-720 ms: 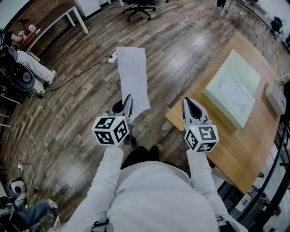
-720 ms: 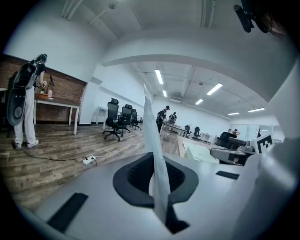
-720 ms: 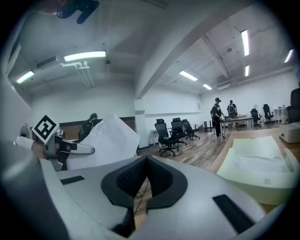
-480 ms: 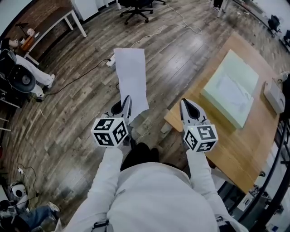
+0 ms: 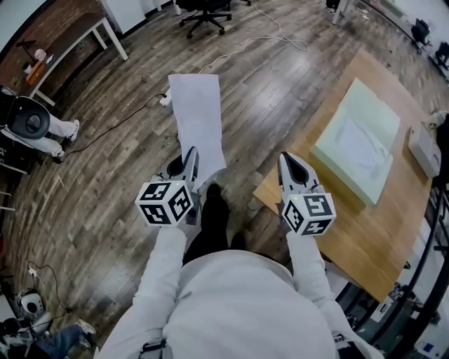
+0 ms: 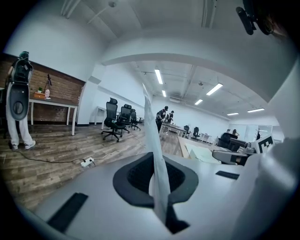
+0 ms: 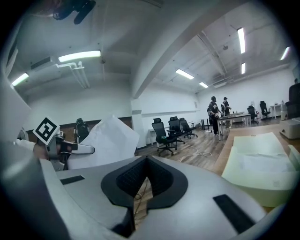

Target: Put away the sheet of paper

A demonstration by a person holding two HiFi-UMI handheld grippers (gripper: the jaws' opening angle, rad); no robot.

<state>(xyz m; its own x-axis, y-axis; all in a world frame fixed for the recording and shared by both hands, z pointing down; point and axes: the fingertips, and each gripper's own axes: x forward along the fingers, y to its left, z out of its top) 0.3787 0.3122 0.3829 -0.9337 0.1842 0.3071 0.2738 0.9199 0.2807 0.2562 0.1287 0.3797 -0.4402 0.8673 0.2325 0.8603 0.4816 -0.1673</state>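
Note:
A long white sheet of paper [image 5: 196,119] hangs out in front of me over the wood floor, held by its near end. My left gripper [image 5: 189,157] is shut on it; in the left gripper view the paper [image 6: 151,131] stands edge-on between the closed jaws of that gripper [image 6: 153,158]. My right gripper [image 5: 287,161] hovers at the near corner of the wooden table [image 5: 365,231], jaws together and holding nothing. In the right gripper view that gripper [image 7: 146,160] points level past the paper [image 7: 110,140] on its left.
A pale green flat box [image 5: 358,137] lies on the table, with a white device [image 5: 426,151] at its right edge. On the floor are a power strip with cables [image 5: 165,99] and an office chair [image 5: 203,10]. A white bench table [image 5: 77,31] and a seated person [image 5: 35,126] are at left.
The person's dark leg has swung forward under the arms. The floor, chair and bench have slid up and left in the head view. Both grippers keep their pose, paper still held.

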